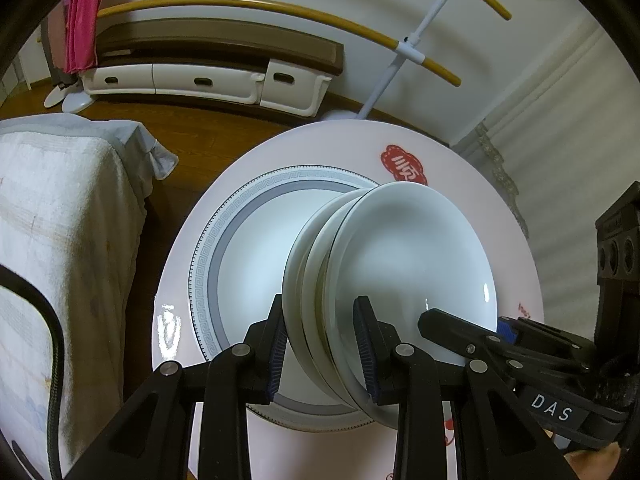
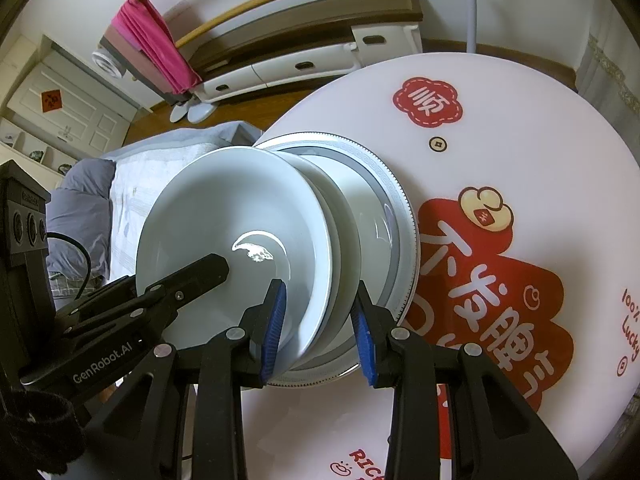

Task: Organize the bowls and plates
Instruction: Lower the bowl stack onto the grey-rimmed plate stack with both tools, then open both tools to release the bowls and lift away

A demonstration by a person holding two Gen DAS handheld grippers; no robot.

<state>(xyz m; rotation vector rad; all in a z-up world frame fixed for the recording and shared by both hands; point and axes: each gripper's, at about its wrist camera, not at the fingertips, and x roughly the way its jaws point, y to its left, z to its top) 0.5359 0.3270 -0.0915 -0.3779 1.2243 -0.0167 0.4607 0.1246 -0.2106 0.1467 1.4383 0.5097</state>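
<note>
Clamping one stack of white plates (image 1: 384,264), both tools (image 1: 322,344) (image 2: 320,328) crowd over the patterned plate (image 1: 224,240).

1. A round pink table (image 2: 520,128) printed with red Chinese characters and a red flower badge (image 2: 427,103) fills the right wrist view from 12 to 5 o'clock.
2. A low white drawer unit (image 1: 208,80) under a dark brown top runs along the wall at 11 o'clock in the left wrist view.
3. A pink cloth (image 2: 158,50) hangs from a curved yellow rail (image 1: 256,6).
4. A white-covered bed (image 1: 68,216) with grey bedding sits at 9 o'clock.
5. The floor (image 1: 200,128) is brown wood.
</note>
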